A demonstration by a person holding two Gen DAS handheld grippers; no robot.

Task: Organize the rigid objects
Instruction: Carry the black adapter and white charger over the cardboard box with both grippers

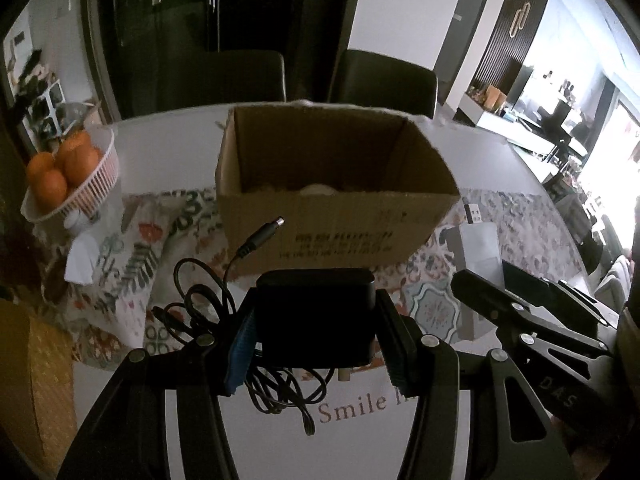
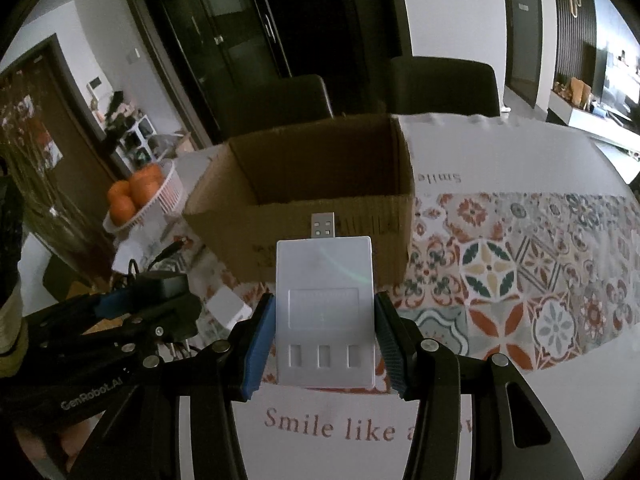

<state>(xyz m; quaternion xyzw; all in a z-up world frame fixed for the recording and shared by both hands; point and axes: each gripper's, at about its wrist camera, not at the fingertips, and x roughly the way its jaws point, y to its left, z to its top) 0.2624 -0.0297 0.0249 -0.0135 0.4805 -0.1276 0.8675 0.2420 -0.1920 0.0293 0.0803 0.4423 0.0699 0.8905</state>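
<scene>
My left gripper (image 1: 316,332) is shut on a black power adapter (image 1: 316,312), held above the table in front of an open cardboard box (image 1: 336,216). Its black cable (image 1: 208,304) dangles to the left, with the barrel plug (image 1: 264,234) sticking up. My right gripper (image 2: 324,340) is shut on a white USB hub (image 2: 325,308) whose USB plug (image 2: 323,225) points at the same box (image 2: 304,216). The hub also shows in the left wrist view (image 1: 478,252), and the adapter in the right wrist view (image 2: 160,284). Something pale lies in the box bottom.
A white basket of oranges (image 1: 68,176) stands at the left of the table. A patterned runner (image 2: 520,272) crosses the white tablecloth. A small white cube (image 2: 230,308) lies on it. Two dark chairs (image 1: 384,80) stand behind the table. A yellowish box (image 1: 32,380) is at lower left.
</scene>
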